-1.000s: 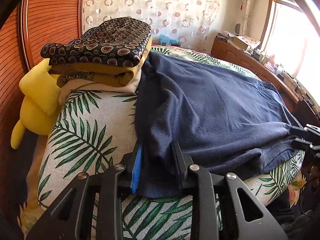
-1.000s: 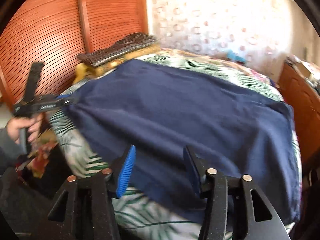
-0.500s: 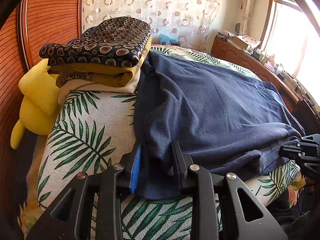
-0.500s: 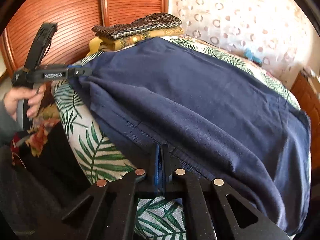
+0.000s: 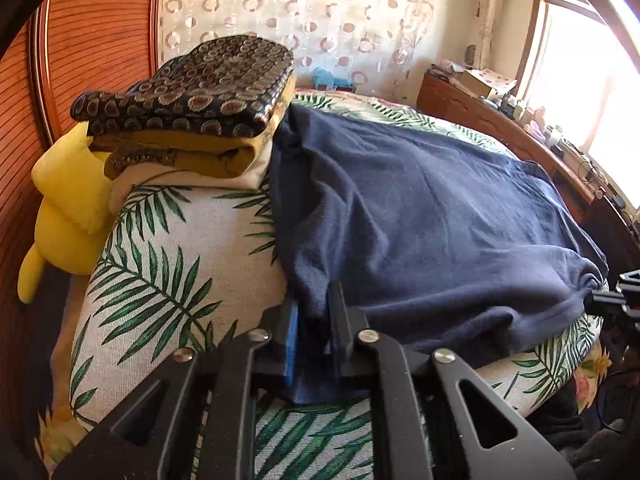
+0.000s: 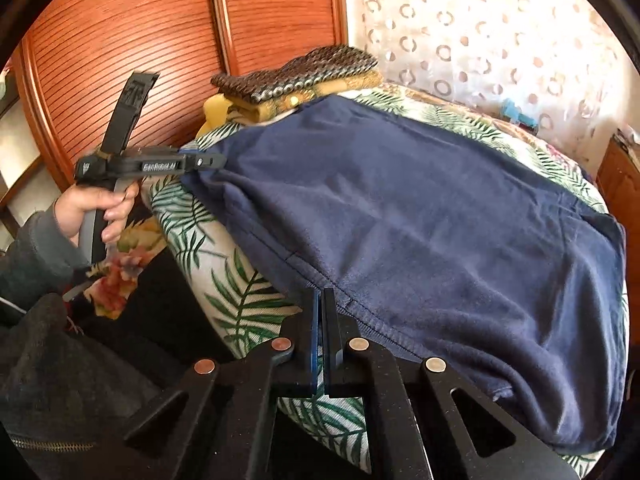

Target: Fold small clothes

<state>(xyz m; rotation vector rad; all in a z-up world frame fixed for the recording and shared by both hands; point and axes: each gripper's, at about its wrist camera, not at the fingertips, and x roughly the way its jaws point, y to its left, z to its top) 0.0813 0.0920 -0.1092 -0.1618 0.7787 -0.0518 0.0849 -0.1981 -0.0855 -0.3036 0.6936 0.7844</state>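
Item: soft, limp navy-blue knit garment (image 5: 432, 216) spread on the palm-print bed (image 5: 168, 248); we pinch its near hem corners, left gripper (image 5: 312, 320) just closing, right gripper (image 6: 320, 312) clamped.

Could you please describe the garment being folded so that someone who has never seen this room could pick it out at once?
Start at the bed with the palm-leaf cover. The navy garment lies spread flat across it, beside a stack of folded clothes. It alone is plain dark blue and unfolded; the stack is patterned, mustard and cream.
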